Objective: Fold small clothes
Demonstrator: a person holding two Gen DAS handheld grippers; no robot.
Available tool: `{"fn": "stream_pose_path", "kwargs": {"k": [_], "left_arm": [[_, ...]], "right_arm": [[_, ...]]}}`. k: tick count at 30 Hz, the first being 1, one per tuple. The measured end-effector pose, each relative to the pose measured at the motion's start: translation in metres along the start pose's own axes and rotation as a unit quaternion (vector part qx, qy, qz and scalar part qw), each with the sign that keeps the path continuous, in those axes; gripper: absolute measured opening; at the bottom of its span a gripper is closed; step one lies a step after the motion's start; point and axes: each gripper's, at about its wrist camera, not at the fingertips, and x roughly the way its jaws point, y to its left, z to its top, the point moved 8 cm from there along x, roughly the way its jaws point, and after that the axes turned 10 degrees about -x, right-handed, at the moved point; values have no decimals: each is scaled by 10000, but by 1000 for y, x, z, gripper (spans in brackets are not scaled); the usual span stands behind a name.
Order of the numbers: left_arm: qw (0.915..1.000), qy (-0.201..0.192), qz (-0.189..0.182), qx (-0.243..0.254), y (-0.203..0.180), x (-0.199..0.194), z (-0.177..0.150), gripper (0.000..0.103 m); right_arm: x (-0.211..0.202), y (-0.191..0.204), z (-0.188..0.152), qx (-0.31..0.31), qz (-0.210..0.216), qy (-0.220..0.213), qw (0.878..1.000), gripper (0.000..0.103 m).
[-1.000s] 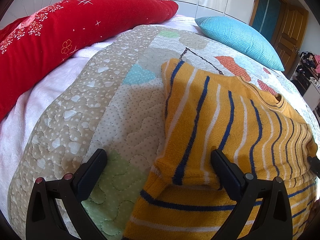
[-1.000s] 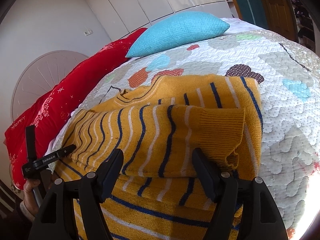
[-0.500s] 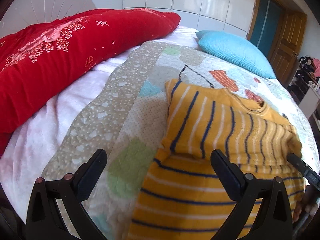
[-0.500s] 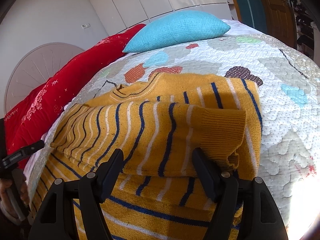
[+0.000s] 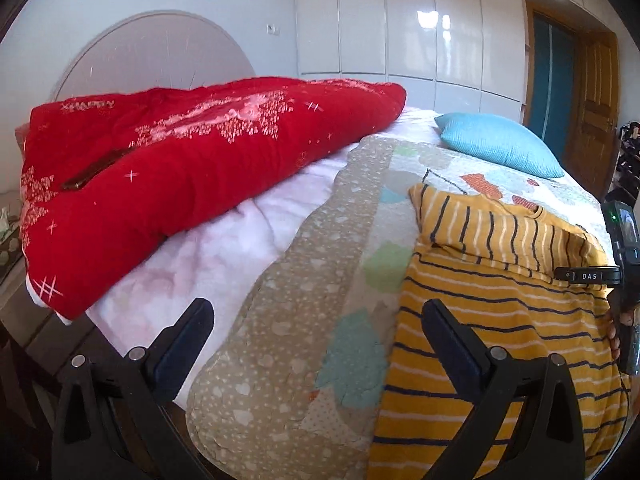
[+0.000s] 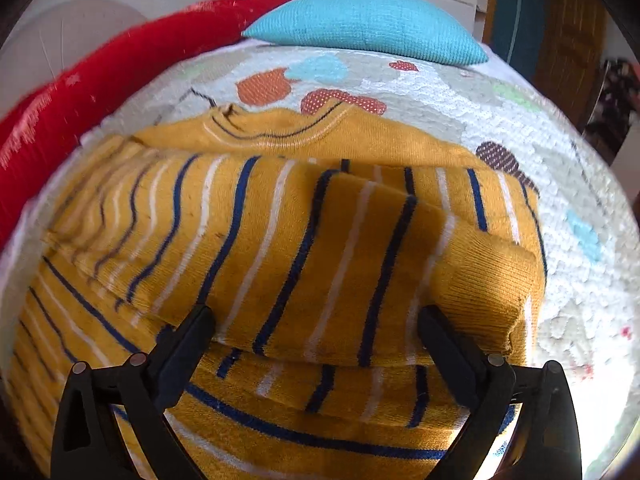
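A small yellow sweater (image 6: 304, 240) with navy and white stripes lies flat on a patterned quilt (image 6: 440, 92), both sleeves folded across its chest. My right gripper (image 6: 316, 332) is open and empty, hovering just over the folded sleeves near the sweater's middle. In the left wrist view the sweater (image 5: 492, 304) lies at the right. My left gripper (image 5: 316, 328) is open and empty, above the quilt (image 5: 288, 320) at the sweater's left edge. The right hand-held device (image 5: 622, 248) shows at that view's right edge.
A red duvet (image 5: 180, 168) lies along the bed's far left side over a white blanket (image 5: 208, 256). A turquoise pillow (image 6: 368, 24) sits at the bed's head. A white headboard, white wardrobes and a wooden door (image 5: 596, 116) stand behind.
My left gripper has pulled back and to the left, off the sweater toward the bed's edge. My right gripper has moved forward over the folded sleeves. Both stay open.
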Motion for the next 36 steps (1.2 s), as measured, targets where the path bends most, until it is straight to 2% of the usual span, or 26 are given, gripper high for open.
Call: {"fn": "stream_pose_path", "kwargs": {"k": [1,3,6,8,10,11,13,16,21,23,25,27,30,31,34,36], "left_arm": [[10000,49,-27,-65,3,2,-4,103],[9995,234,-29,-197,7,11,-15,103],[9953,746,-451,-415,4,19,-37,103],[9911,952,-713,-603,2,21,-47,103],[9853,1134,-961,-841,4,20,-54,103],[9825,1198,-1077,-934,5,19,-55,103],[9772,1305,-1287,-1076,5,18,-59,103],[9683,1520,-1574,-1202,4,21,-66,103],[9476,1900,-2206,-1314,-12,23,-85,98],[9441,1962,-2319,-1281,-18,22,-93,98],[9428,1995,-2395,-1185,-25,19,-100,98],[9367,2113,-2554,-1128,-33,14,-108,98],[9216,2390,-2841,-1133,-40,7,-120,97],[9172,2475,-2910,-1129,-41,6,-125,97],[9051,2668,-3102,-1161,-41,1,-137,97],[8986,2752,-3192,-1219,-40,-1,-144,97]], "right_arm": [[0,3,1,-33,-173,8,9998,103],[2,0,2,211,-191,60,9996,103],[5,-8,4,436,-15,98,9990,103],[6,-8,5,318,53,168,9993,103],[-5,-12,8,259,80,121,9996,91],[-18,-14,9,300,83,-53,9995,75],[-50,-20,3,434,261,-477,9976,74],[-88,-29,-27,636,573,-716,9938,74],[-118,-53,-119,1237,931,-459,9869,74],[-122,-58,-158,1633,1312,-297,9774,73],[-126,-51,-187,1989,1919,-274,9607,71],[-138,-38,-202,2041,2325,-405,9501,71],[-150,-3,-212,1948,3046,-444,9313,71],[-150,9,-216,1857,3156,-409,9296,71],[-153,32,-226,1548,2984,-464,9407,71],[-156,38,-230,1578,3011,-498,9391,71]]}}
